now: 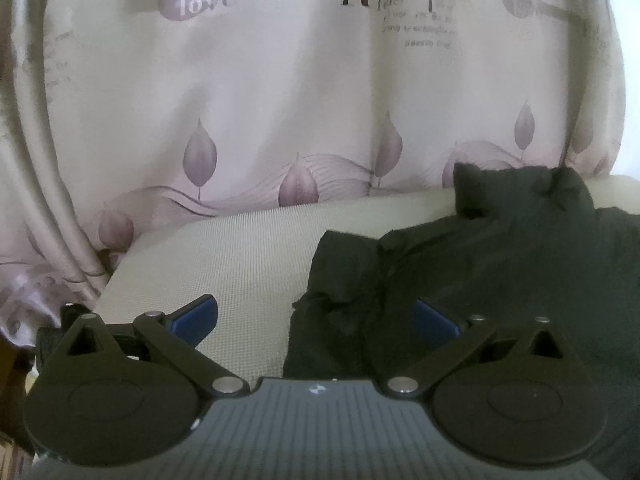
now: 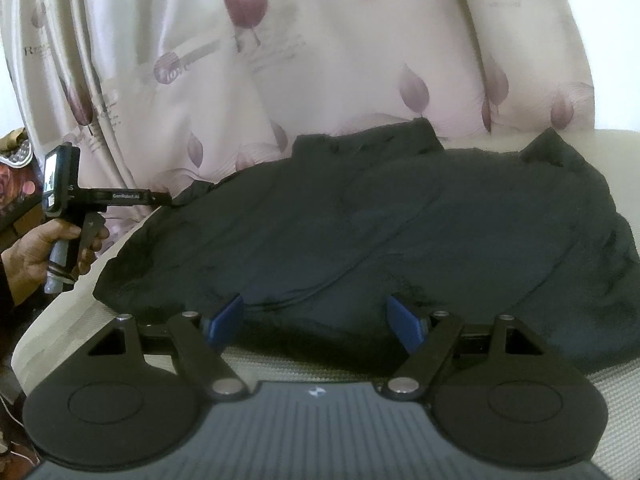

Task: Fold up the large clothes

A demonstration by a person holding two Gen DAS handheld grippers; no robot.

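A dark garment (image 2: 360, 232) is lying spread across the pale mattress (image 1: 224, 264), its long axis running side to side along the curtain (image 1: 280, 100) at the far edge. The right gripper (image 2: 316, 320) is hovering wide open and empty at the garment's near hem, pointing slightly downward. The left gripper (image 1: 316, 320), jaws also spread, is straddling the left end, held by a hand (image 2: 36, 256).

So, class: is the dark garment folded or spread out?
Mostly spread: the dark garment lies wide across the beige cushion, with edges rumpled.
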